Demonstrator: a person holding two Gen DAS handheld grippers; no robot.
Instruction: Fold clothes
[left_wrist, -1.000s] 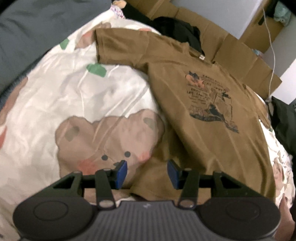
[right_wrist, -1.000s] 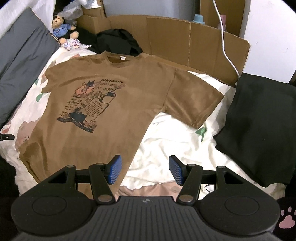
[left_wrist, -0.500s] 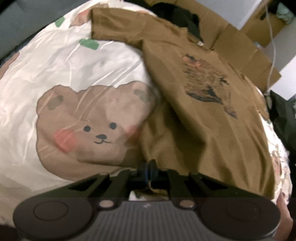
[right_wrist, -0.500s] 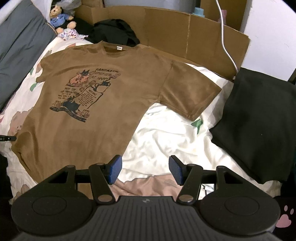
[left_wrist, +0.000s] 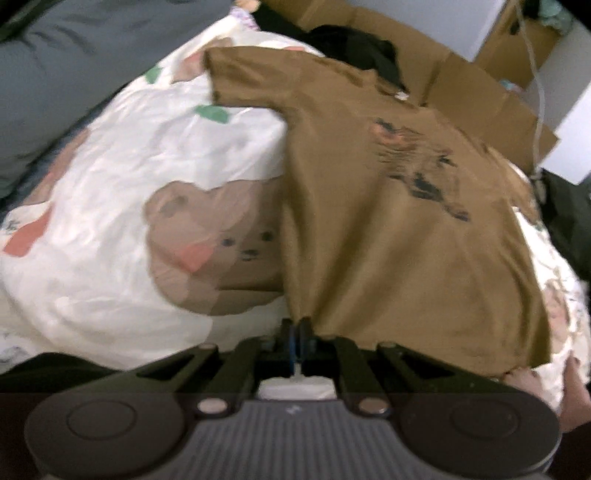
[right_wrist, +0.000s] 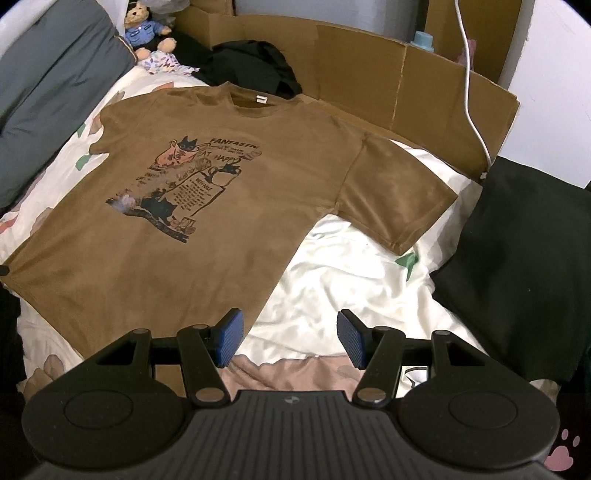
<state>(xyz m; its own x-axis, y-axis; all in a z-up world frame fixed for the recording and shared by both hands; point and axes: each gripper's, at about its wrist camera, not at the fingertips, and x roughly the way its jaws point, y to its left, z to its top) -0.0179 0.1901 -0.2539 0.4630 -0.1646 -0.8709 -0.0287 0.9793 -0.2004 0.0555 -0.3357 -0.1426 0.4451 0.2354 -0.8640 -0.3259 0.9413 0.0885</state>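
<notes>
A brown T-shirt (right_wrist: 207, 236) with a cat print lies face up and spread flat on a white bear-print bedsheet (left_wrist: 110, 221). In the left wrist view the T-shirt (left_wrist: 388, 229) is drawn taut toward my left gripper (left_wrist: 295, 332). Its jaws pinch the lower left hem corner and are opening slightly, with the cloth still between the pads. My right gripper (right_wrist: 288, 336) stands open just above the sheet at the shirt's lower right hem corner. Its left fingertip (right_wrist: 231, 334) is over the hem edge, and nothing is held.
A folded black garment (right_wrist: 517, 266) lies at the right of the bed. Cardboard sheets (right_wrist: 388, 85) line the back, with a white cable (right_wrist: 472, 110) hanging over them. A grey pillow (right_wrist: 48, 99), a teddy bear (right_wrist: 146, 29) and a black clothes pile (right_wrist: 247, 70) sit at the back left.
My left gripper went from open to shut on the shirt's lower left hem corner, then pulled it, stretching the cloth. The right gripper stayed open and nearly still.
</notes>
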